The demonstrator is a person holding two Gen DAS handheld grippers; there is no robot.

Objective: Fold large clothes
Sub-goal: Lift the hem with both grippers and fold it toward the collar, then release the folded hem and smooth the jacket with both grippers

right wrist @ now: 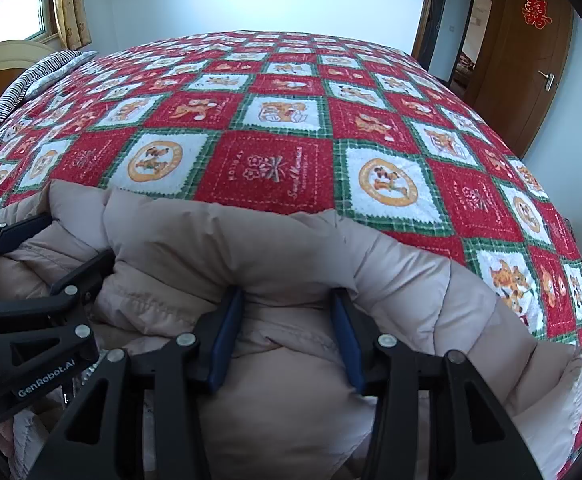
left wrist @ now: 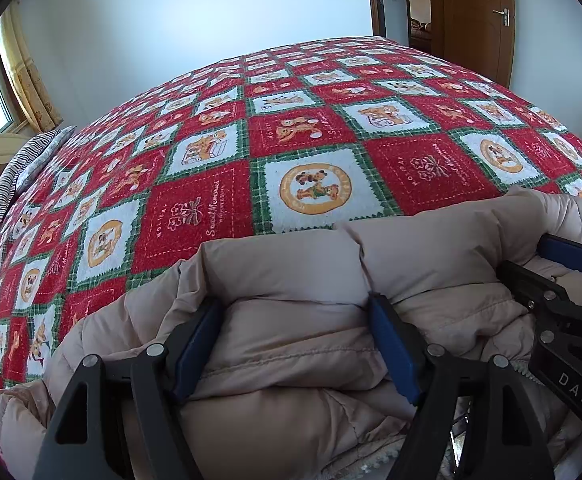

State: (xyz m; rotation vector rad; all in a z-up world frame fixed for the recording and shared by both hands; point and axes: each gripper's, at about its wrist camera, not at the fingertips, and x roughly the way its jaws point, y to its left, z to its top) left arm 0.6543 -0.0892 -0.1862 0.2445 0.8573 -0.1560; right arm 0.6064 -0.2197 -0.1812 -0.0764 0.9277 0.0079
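Left tool [left wrist: 295, 340] grips beige puffer coat [left wrist: 291, 264] over quilt [left wrist: 311, 120].

Readable on the red, white and green checked fleece blanket [left wrist: 195, 216]: "Sweet Memories" in white script along one red square, with "HOLIDAY" in small capitals beside a stitched flower motif; same wording repeated on a red square [right wrist: 271, 172] in the right wrist view. Printed in white on the black plastic body of the right gripper [left wrist: 571, 272], seen from the left wrist: "DAS", the rest cut off. Printed in white on the black plastic body of the left gripper [right wrist: 39, 248], seen from the right wrist: "GenRobot.AI". Stuck on the brown wooden door [right wrist: 531, 72]: a red paper-cut double-happiness character [right wrist: 535, 13].
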